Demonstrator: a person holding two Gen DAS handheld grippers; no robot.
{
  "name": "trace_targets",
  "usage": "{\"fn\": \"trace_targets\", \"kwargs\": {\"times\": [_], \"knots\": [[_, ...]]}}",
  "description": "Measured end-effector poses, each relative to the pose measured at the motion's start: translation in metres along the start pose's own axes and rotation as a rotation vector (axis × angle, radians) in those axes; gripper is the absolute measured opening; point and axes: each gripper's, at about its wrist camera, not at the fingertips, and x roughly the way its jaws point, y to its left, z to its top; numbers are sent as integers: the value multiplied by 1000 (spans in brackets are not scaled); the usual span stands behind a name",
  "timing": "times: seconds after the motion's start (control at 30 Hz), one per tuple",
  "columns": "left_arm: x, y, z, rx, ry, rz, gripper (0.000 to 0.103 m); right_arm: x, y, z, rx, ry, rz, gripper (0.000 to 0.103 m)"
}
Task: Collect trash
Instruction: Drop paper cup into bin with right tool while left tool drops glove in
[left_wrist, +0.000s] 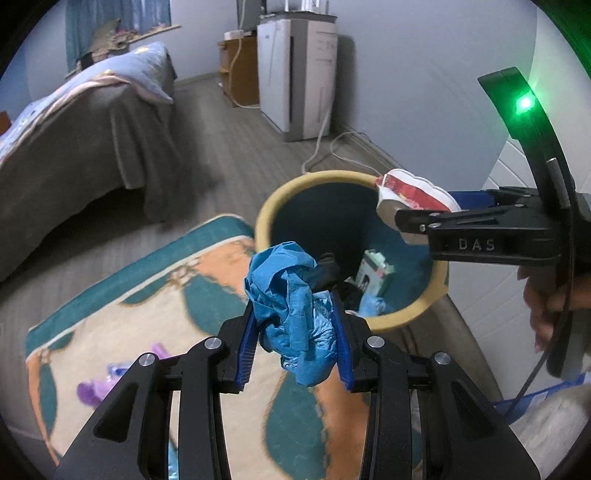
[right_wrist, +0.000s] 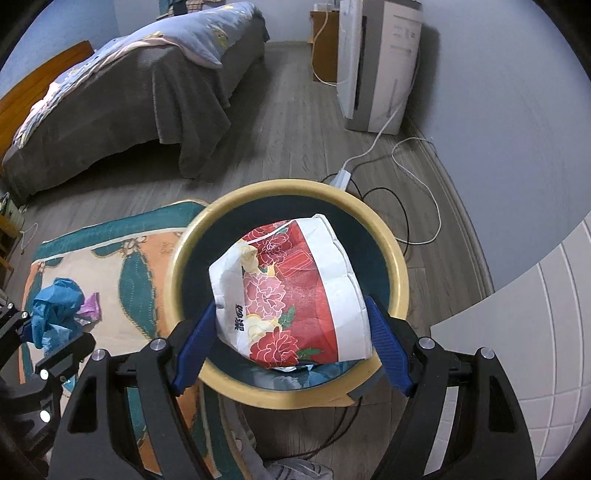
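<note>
My left gripper (left_wrist: 297, 325) is shut on a crumpled blue plastic wad (left_wrist: 291, 314), held over the rug just short of the near left rim of the round bin (left_wrist: 269, 206). The wad (right_wrist: 55, 310) also shows at the left of the right wrist view. My right gripper (right_wrist: 291, 336) is shut on a white pack with red flowers (right_wrist: 291, 291), held above the mouth of the yellow-rimmed bin (right_wrist: 400, 288). That pack (left_wrist: 410, 192) sits over the bin's far right rim in the left wrist view. Inside the bin lie a small carton (left_wrist: 373, 273) and dark scraps.
A teal and orange rug (right_wrist: 136, 258) lies left of the bin with a purple wrapper (right_wrist: 90, 306) on it. A bed (right_wrist: 122, 99) stands at the back left. A white appliance (right_wrist: 380, 66) stands by the wall, its cables (right_wrist: 413, 184) trailing on the floor behind the bin.
</note>
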Motion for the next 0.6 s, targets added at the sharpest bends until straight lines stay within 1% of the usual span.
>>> {"fn": "trace_targets", "kwargs": {"times": [0.1, 0.23, 0.33, 0.47, 0.6], "knots": [[10, -7, 6, 11, 15, -19, 38, 6, -11, -1, 38, 12, 6, 77], [21, -16, 11, 33, 31, -42, 38, 16, -18, -1, 58, 34, -1, 77], [32, -20, 17, 44, 39, -60, 38, 22, -24, -3, 103, 54, -1, 77], [46, -26, 25, 56, 49, -67, 38, 22, -26, -2, 134, 46, 7, 77], [59, -30, 31, 103, 46, -52, 38, 18, -31, 2, 187, 15, 31, 77]]}}
